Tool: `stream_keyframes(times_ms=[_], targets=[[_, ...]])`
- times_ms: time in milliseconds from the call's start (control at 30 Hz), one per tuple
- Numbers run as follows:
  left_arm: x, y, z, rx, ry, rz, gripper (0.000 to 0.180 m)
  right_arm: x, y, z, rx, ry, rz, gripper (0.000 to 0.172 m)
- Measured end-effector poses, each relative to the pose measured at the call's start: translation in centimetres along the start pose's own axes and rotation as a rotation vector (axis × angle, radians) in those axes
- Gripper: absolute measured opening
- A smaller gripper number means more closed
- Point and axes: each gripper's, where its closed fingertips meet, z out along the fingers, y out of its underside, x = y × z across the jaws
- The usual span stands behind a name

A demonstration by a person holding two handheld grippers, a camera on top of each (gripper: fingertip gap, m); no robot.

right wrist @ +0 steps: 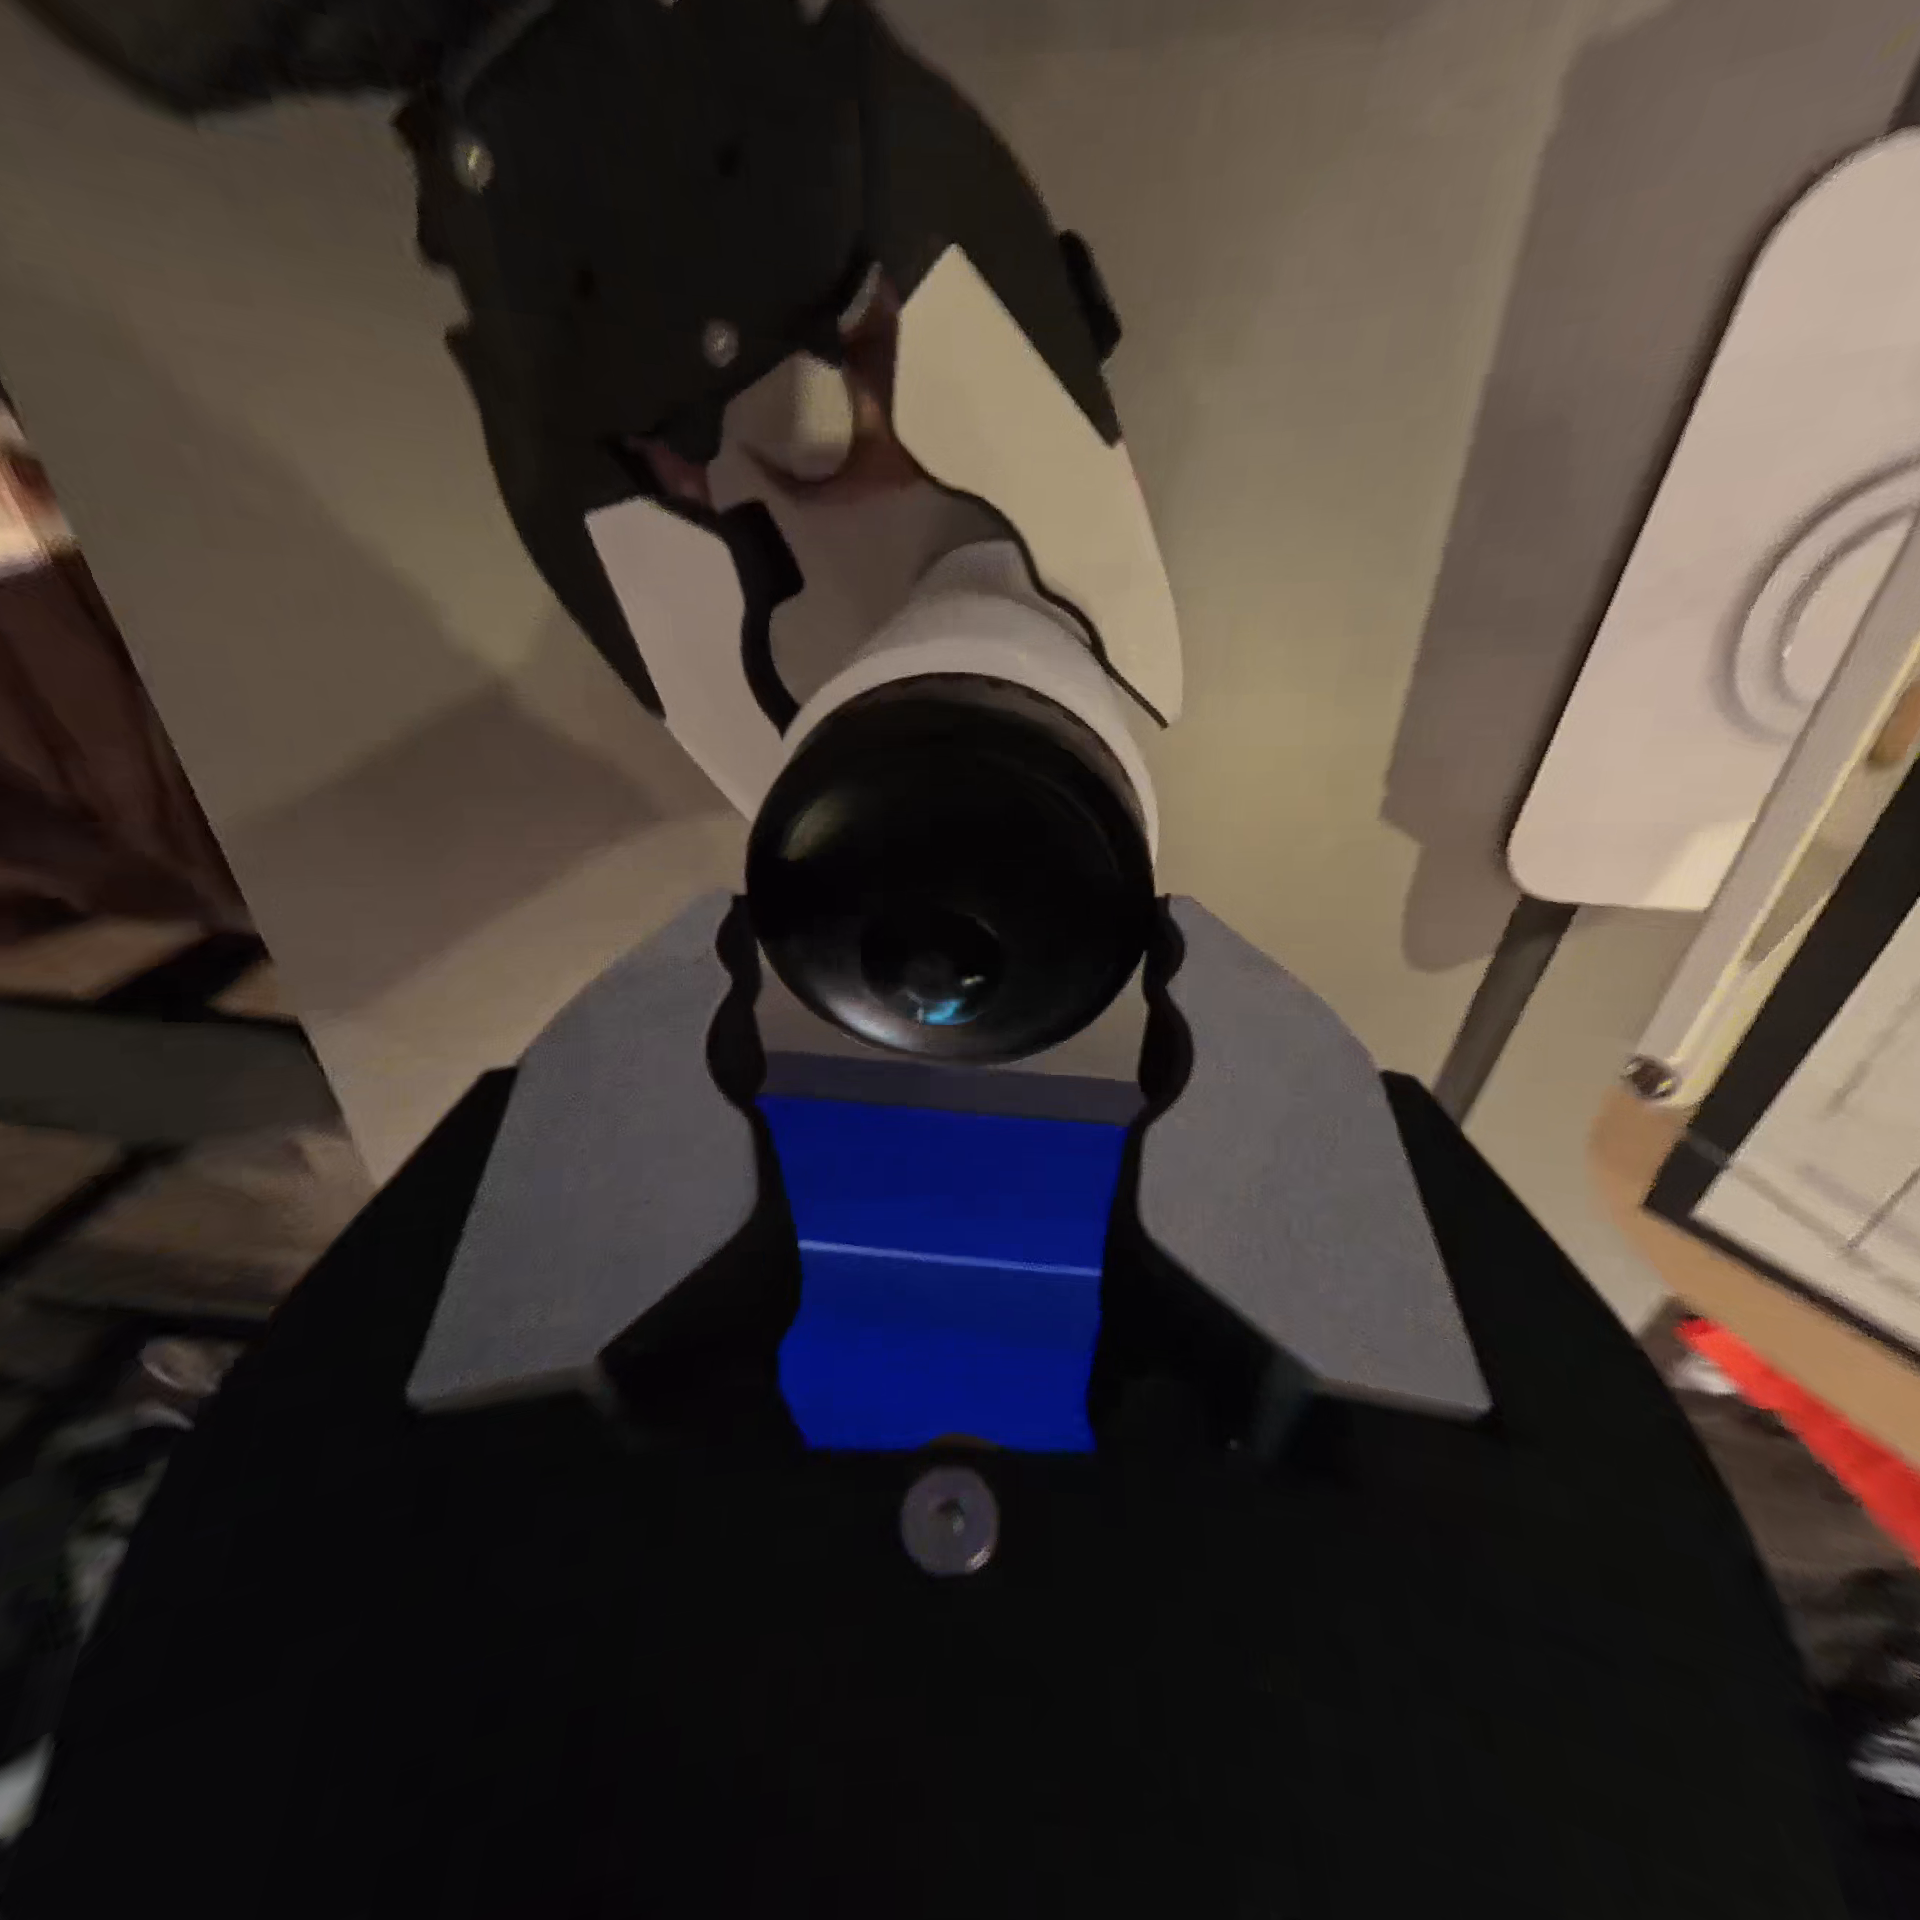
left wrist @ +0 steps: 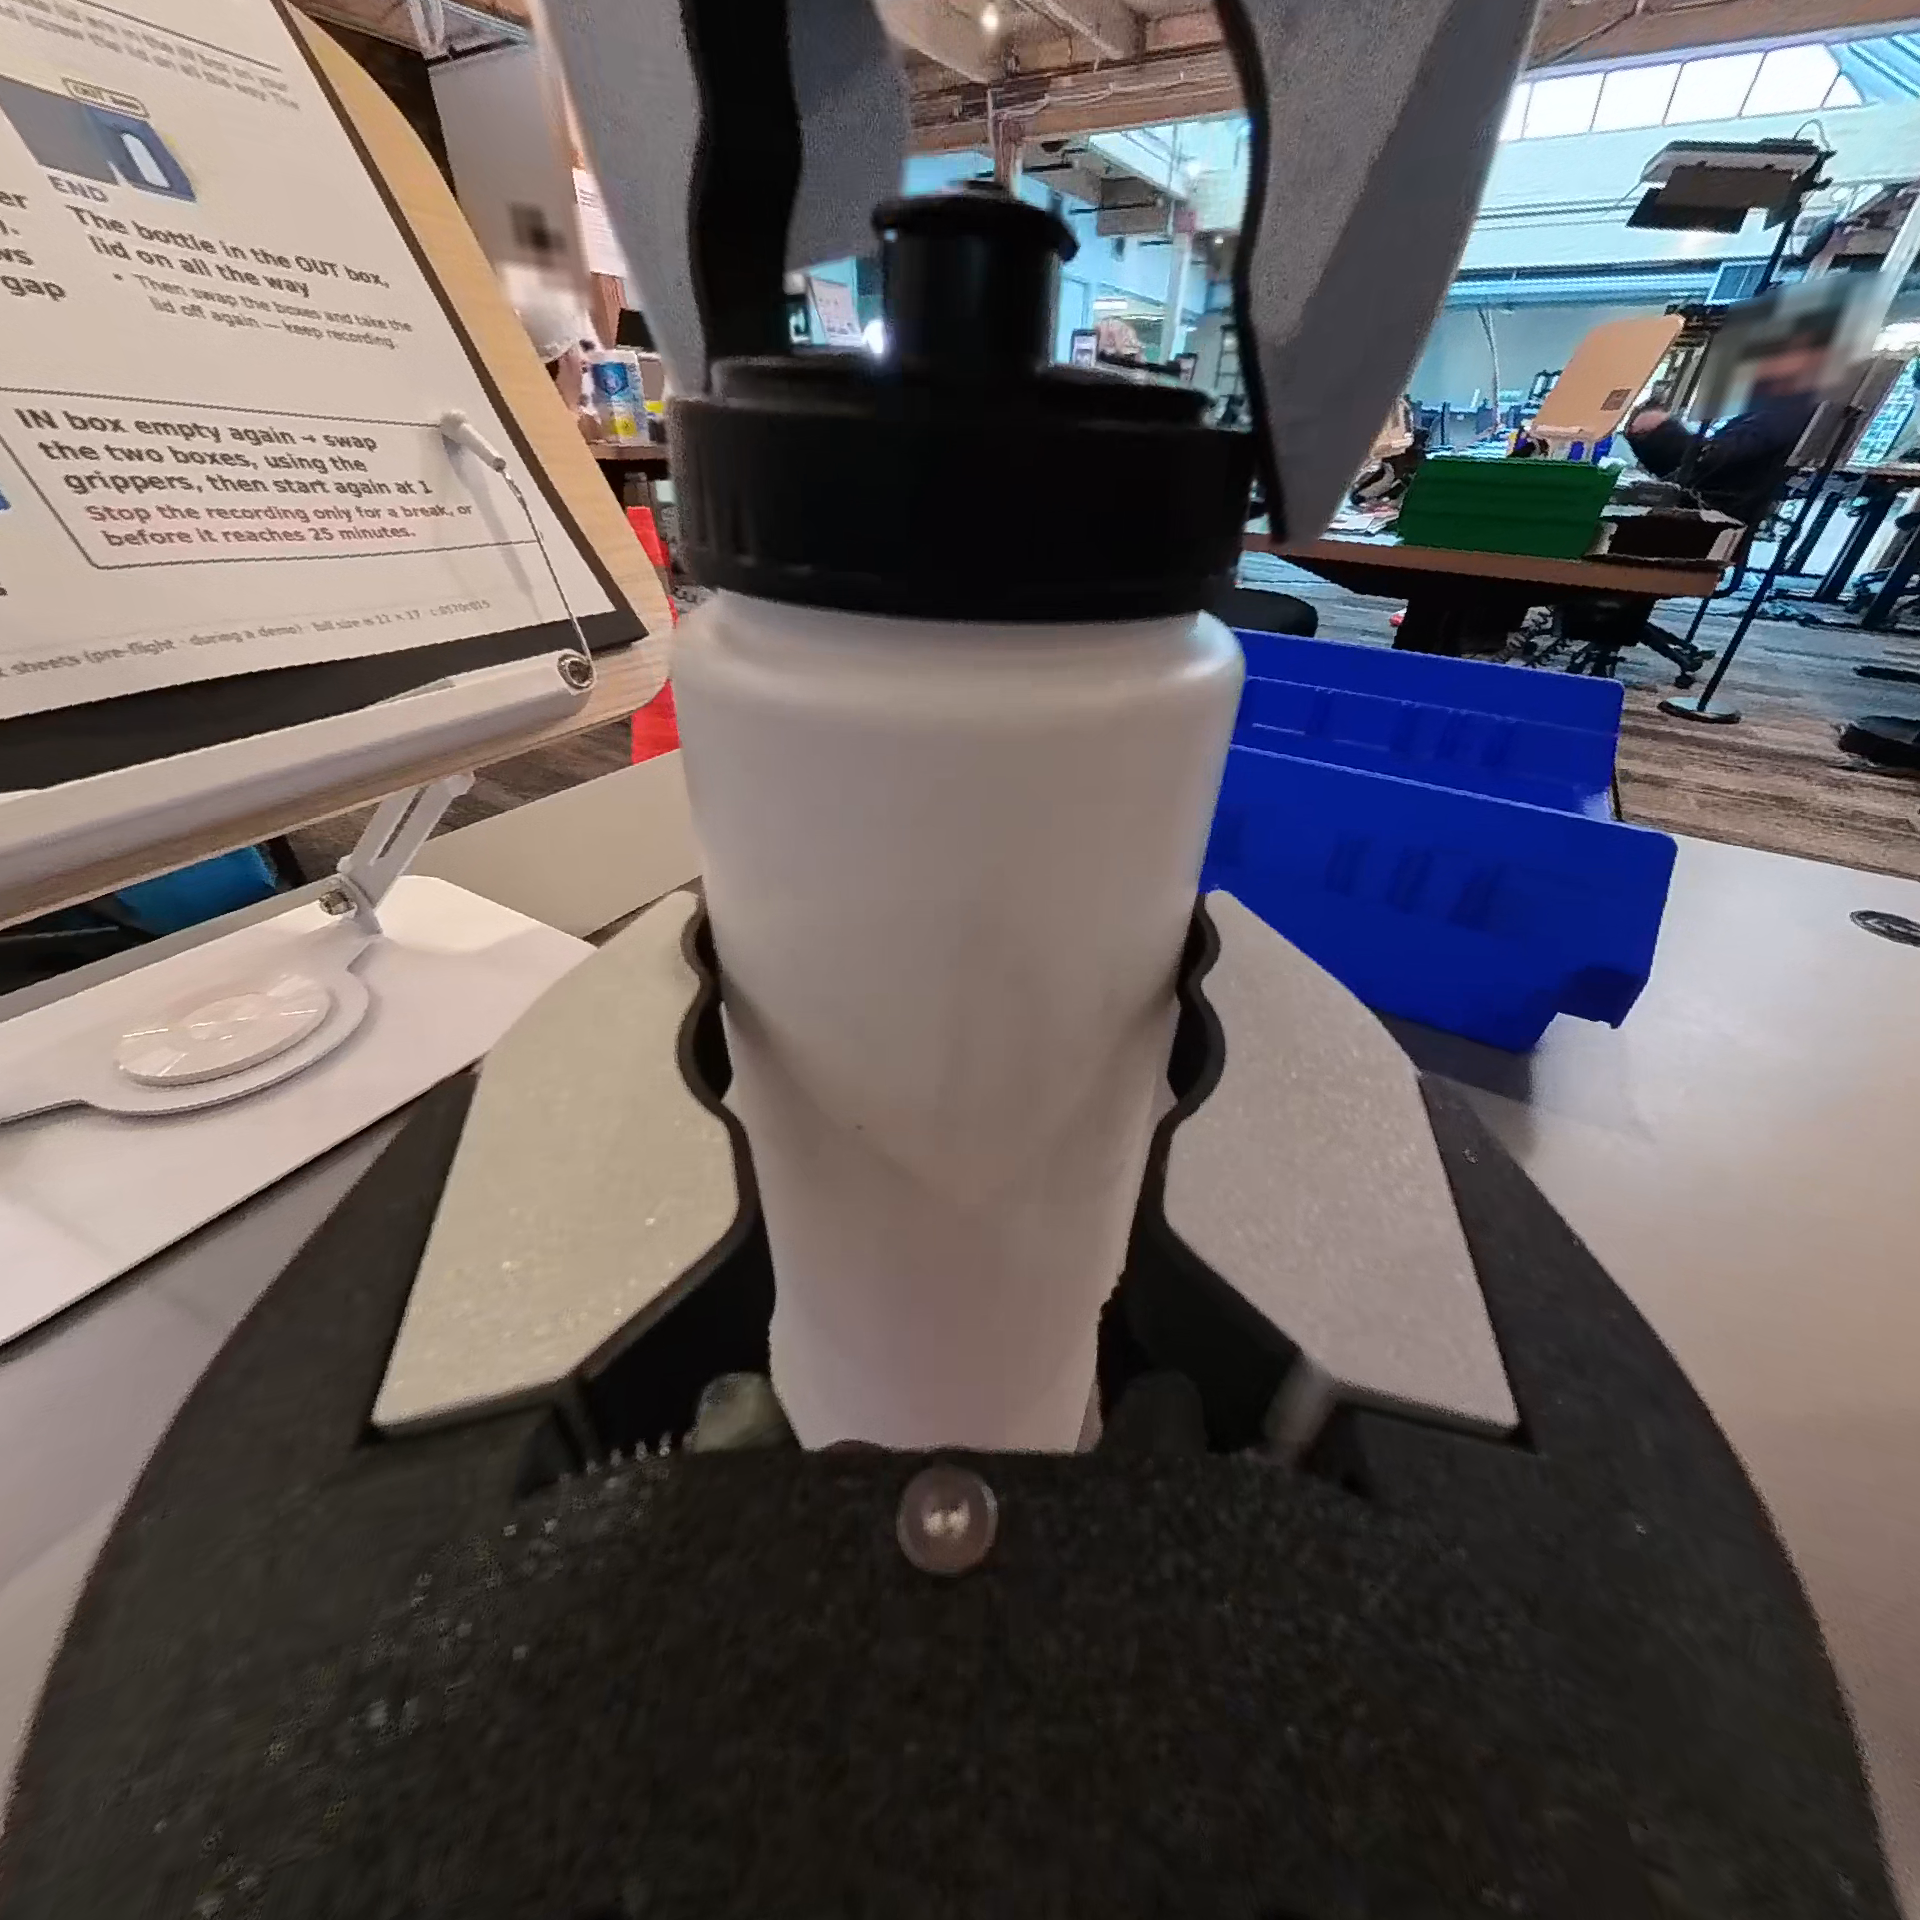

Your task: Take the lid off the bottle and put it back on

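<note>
Left wrist view first: the left gripper was clamped around the body of the white bottle, both dark wavy pads pressed against its sides, and the bottle stood upright between the fingers. The black lid was on top with its spout sticking up. The right gripper came down from above, its grey fingers straddling the lid, one on each side of it. Off to the left was a sheet of instructions on a white stand, and a blue bin sat on the grey table just behind the bottle on the right.

Right wrist view looked straight down onto the lid. The right gripper had its fingertips on either side of the lid's rim, pinching it as far as I could make out, though it was dark and a bit blurry. Below, the left gripper was squeezing the bottle's white body. The blue bin showed between the right fingers.
</note>
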Motion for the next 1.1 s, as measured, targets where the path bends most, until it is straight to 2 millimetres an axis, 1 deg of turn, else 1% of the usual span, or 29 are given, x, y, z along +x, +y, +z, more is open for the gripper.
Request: stream_keyframes(times_ms=[133, 233, 300, 367, 467, 533, 567, 600, 667, 700, 767, 867, 900, 933, 967, 1033, 1100], targets=[[0.2, 0.0, 0.0, -0.004, 0.024, 0.001, 0.084, 0.2, 0.1, -0.1, -0.078, 0.023, -0.307, 0.071], [0.2, 0.0, 0.0, -0.001, 0.041, -0.001, 0.084, 0.3, 0.1, -0.2, -0.114, 0.026, -0.453, 0.071], [0.2, 0.0, 0.0, -0.004, 0.048, -0.001, 0.084, 0.5, 0.1, -0.2, -0.139, 0.031, -0.52, 0.071], [0.3, 0.1, 0.0, -0.008, 0.049, 0.005, 0.084, 0.5, 0.2, -0.2, -0.177, 0.045, -0.563, 0.071], [0.4, 0.1, 0.1, -0.013, 0.048, 0.012, 0.084, 0.4, 0.4, -0.4, -0.215, 0.086, -0.576, 0.071], [0.3, 0.1, 0.1, -0.012, 0.047, 0.006, 0.084, 0.0, -0.1, -0.8, -0.158, 0.117, -0.532, 0.07], [0.3, 0.1, 0.0, -0.011, 0.046, 0.002, 0.084, -0.4, -0.4, -1.3, -0.113, 0.12, -0.512, 0.072], [0.2, 0.1, 0.0, -0.011, 0.045, -0.002, 0.084, -0.7, -0.7, -1.8, -0.057, 0.134, -0.486, 0.071], [0.2, 0.1, 0.0, -0.013, 0.04, 0.0, 0.084, -1.2, -1.7, -3.0, 0.083, 0.162, -0.388, 0.084], [0.3, 0.1, 0.0, -0.015, 0.036, 0.002, 0.084, -1.1, -2.2, -3.6, 0.148, 0.191, -0.305, 0.088], [0.3, 0.1, 0.1, -0.018, 0.024, 0.002, 0.084, -0.1, -2.8, -4.4, 0.248, 0.274, -0.077, 0.099], [0.2, 0.1, 0.0, -0.026, 0.0, -0.003, 0.084, 0.7, -2.7, -4.4, 0.376, 0.296, 0.341, 0.11], [0.2, 0.2, 0.1, -0.031, -0.009, 0.001, 0.084, 0.7, -2.4, -4.1, 0.41, 0.297, 0.457, 0.108], [0.3, 0.2, 0.1, -0.034, -0.019, 0.004, 0.084, 1.0, -1.5, -3.8, 0.401, 0.327, 0.573, 0.104], [0.3, 0.2, 0.1, -0.035, -0.029, 0.003, 0.084, 1.0, -0.8, -3.3, 0.388, 0.324, 0.665, 0.108], [0.3, 0.2, 0.0, -0.033, -0.043, -0.001, 0.084, 1.0, 0.1, -2.9, 0.362, 0.322, 0.794, 0.11], [0.2, 0.2, -0.1, -0.033, -0.049, -0.005, 0.083, 1.0, 0.5, -2.8, 0.345, 0.322, 0.86, 0.104]])
